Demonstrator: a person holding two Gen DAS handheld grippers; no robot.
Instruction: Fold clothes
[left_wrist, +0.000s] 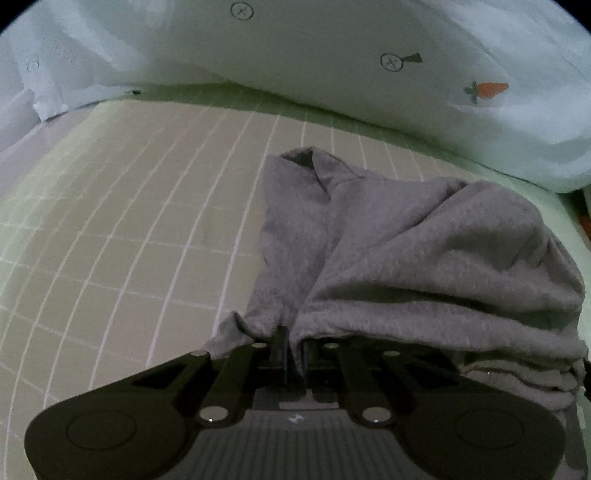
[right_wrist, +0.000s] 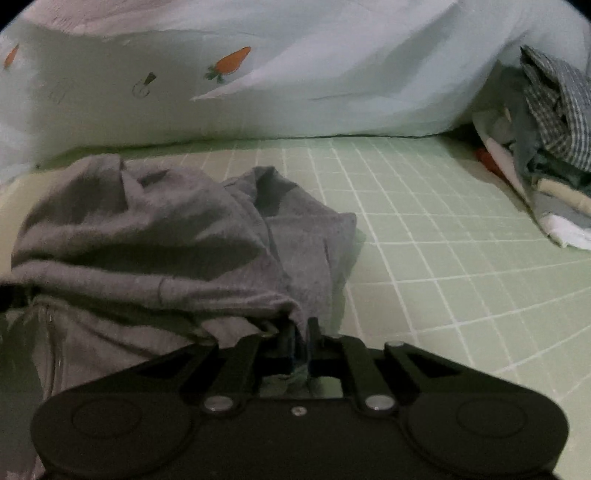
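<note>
A grey garment (left_wrist: 406, 251) lies bunched on the green checked bed sheet (left_wrist: 129, 221). My left gripper (left_wrist: 293, 339) is shut on its near left edge, cloth pinched between the fingers. The same grey garment (right_wrist: 155, 240) fills the left of the right wrist view, with a zipper at the lower left. My right gripper (right_wrist: 299, 332) is shut on its near right edge. The cloth is raised in a fold between the two grippers.
A pale blue quilt with carrot prints (left_wrist: 369, 66) runs along the far side of the bed and shows in the right wrist view (right_wrist: 295, 85). A pile of other clothes (right_wrist: 550, 155), including a checked shirt, lies at the far right. Bare sheet (right_wrist: 443, 240) lies right of the garment.
</note>
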